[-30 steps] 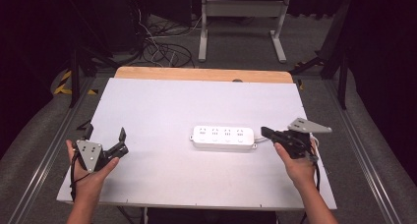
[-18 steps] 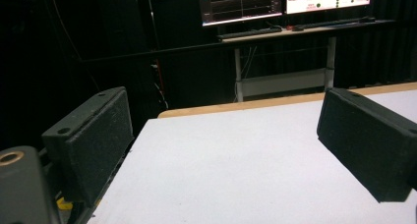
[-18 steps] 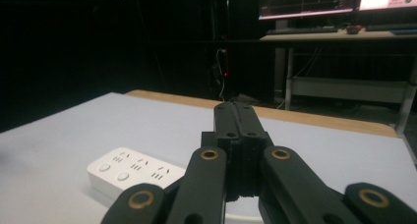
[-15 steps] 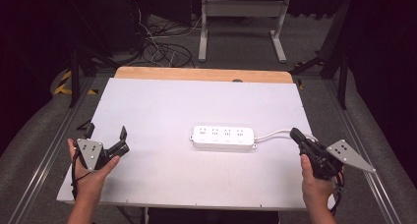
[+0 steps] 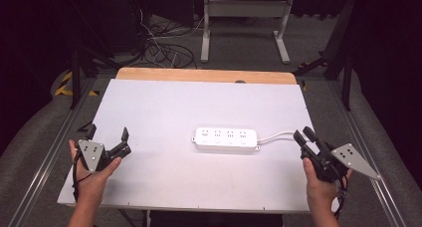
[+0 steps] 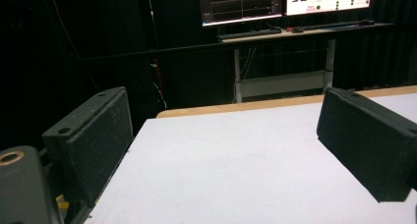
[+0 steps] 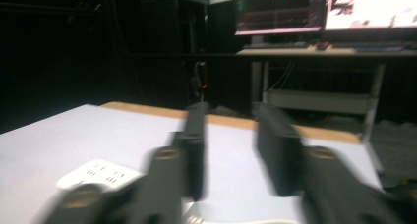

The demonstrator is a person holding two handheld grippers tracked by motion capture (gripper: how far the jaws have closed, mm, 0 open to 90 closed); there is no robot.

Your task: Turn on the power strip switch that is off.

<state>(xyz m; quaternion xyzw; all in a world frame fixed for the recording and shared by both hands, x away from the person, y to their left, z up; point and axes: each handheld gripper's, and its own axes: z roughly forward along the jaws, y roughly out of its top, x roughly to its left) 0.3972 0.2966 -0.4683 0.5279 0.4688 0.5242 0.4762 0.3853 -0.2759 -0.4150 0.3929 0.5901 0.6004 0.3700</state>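
Note:
A white power strip (image 5: pixel 226 139) lies flat at the middle of the table, and its white cable (image 5: pixel 278 135) runs off to the right. My left gripper (image 5: pixel 108 133) rests near the front left corner, jaws wide apart and empty; in the left gripper view (image 6: pixel 226 106) only bare table lies between them. My right gripper (image 5: pixel 302 134) is held by the right edge, just past the cable's end, pointing up the table. In the blurred right gripper view (image 7: pixel 231 108) a narrow gap shows between the jaws, with nothing in it. The strip (image 7: pixel 98 174) sits low and left there.
The white table top (image 5: pixel 199 102) ends in a wooden strip (image 5: pixel 204 75) at the far side. Beyond it are a desk frame (image 5: pixel 244 23) and loose cables (image 5: pixel 164 48) on the dark floor. Monitors (image 6: pixel 285 0) stand on the far desk.
My right gripper has drawn back from the strip's cable end, moving right and toward the near edge. The left gripper has hardly moved.

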